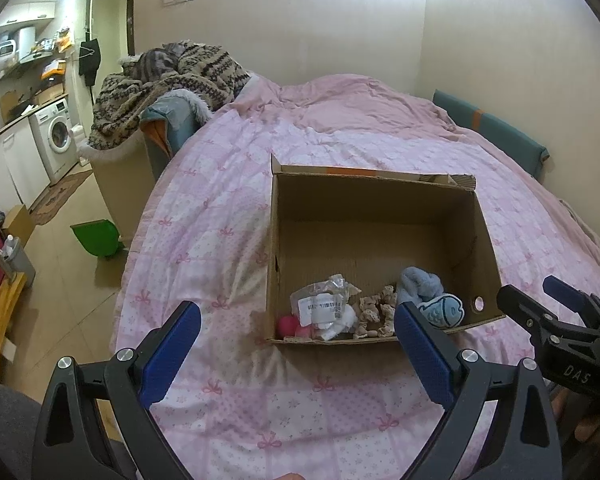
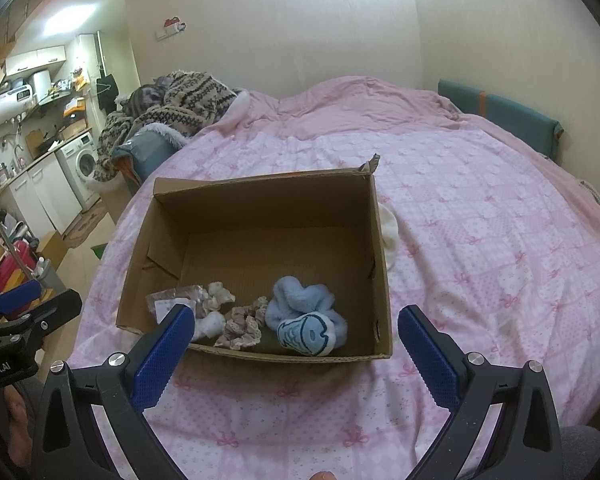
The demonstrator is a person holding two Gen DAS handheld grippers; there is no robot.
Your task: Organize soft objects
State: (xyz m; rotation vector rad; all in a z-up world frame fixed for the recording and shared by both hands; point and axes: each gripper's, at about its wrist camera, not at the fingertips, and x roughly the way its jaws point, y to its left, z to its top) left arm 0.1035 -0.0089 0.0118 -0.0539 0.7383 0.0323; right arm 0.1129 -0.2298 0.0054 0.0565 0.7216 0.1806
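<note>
The cardboard box (image 2: 260, 204) of soft objects is seen ahead of both jaws; left gripper (image 1: 298, 324) and right gripper (image 2: 294, 328) are held wide apart, empty.

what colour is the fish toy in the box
The fish toy is light blue with a white edge; clearest in the right wrist view.

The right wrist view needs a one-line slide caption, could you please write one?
Open right gripper hovering before a cardboard box on the pink quilt, holding a blue fish toy and scrunchies.

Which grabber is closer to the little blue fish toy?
Probably right. The fish toy lies between the right gripper's fingers in its view; the left gripper centres on the box's left side.
</note>
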